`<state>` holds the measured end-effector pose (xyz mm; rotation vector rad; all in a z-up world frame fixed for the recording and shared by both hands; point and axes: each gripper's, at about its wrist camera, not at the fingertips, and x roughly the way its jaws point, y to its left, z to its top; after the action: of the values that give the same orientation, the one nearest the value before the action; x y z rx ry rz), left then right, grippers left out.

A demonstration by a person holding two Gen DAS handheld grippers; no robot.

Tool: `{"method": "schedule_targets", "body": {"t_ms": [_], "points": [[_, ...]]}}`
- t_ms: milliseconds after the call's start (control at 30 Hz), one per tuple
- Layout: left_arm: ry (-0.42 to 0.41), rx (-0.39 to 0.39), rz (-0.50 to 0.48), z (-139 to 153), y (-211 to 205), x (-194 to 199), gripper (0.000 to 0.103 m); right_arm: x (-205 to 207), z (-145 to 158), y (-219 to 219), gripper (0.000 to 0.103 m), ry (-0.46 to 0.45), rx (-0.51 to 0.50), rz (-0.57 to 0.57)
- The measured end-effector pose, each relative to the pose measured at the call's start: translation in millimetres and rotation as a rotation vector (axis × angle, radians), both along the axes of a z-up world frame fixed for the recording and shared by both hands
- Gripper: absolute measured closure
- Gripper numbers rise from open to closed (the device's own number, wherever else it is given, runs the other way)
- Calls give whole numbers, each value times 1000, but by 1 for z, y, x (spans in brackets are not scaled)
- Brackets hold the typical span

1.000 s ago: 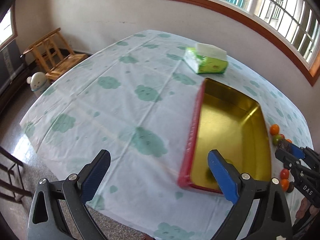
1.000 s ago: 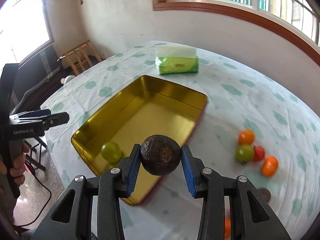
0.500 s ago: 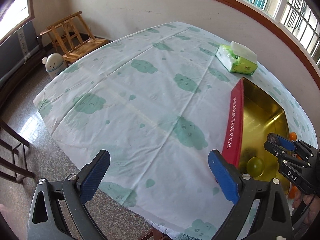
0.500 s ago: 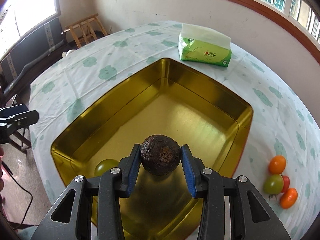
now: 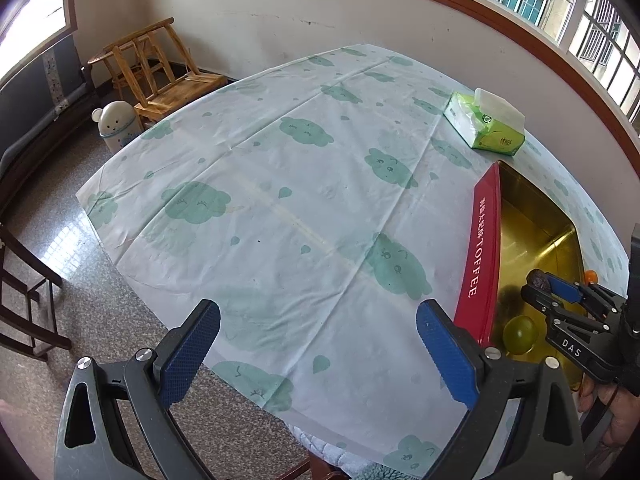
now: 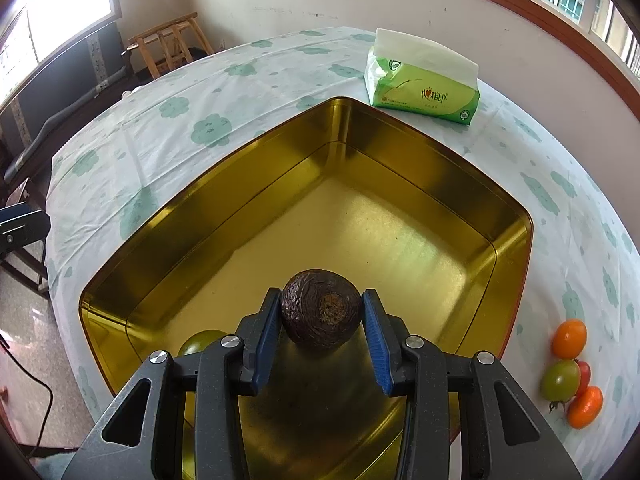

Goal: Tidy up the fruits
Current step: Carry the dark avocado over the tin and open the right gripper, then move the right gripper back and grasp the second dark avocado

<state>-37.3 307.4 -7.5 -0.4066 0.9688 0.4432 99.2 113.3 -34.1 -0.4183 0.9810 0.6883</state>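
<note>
My right gripper (image 6: 321, 312) is shut on a dark brown wrinkled fruit (image 6: 320, 312) and holds it over the near part of the gold tin tray (image 6: 400, 184). One green fruit (image 6: 200, 342) lies in the tray's near left corner, partly hidden by the gripper. In the left wrist view my left gripper (image 5: 318, 344) stands open and empty over the tablecloth, left of the tray's red side wall (image 5: 482, 256). That view also shows the right gripper (image 5: 538, 284) with the brown fruit (image 5: 538, 280) above the green fruit (image 5: 520, 334).
Several small orange, green and red fruits (image 6: 570, 372) lie on the cloth right of the tray. A green tissue pack (image 6: 424, 88) sits beyond the tray. Wooden chairs (image 5: 156, 72) and a small bin (image 5: 117, 124) stand past the table's far edge.
The right gripper has carried the brown fruit from the tray's near rim to over its inside and lower. The left gripper has swung left, so the tray now sits at its right edge.
</note>
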Motion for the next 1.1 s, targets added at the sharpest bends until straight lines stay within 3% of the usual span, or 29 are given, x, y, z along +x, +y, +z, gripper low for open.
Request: {"method": "schedule_targets", "body": {"t_ms": [300, 567, 867, 1100], "points": [[-1, 7, -43, 1, -14, 4, 5, 1, 0, -4, 58, 10, 7, -15], [-22, 2, -110, 6, -39, 11, 6, -10, 17, -20, 53, -40, 23, -28], [-44, 34, -227, 17, -87, 25, 6, -34, 59, -78, 49, -93, 151, -112], [-59, 36, -354, 21, -134, 36, 6, -52, 70, -143, 47, -130, 150, -206]]}}
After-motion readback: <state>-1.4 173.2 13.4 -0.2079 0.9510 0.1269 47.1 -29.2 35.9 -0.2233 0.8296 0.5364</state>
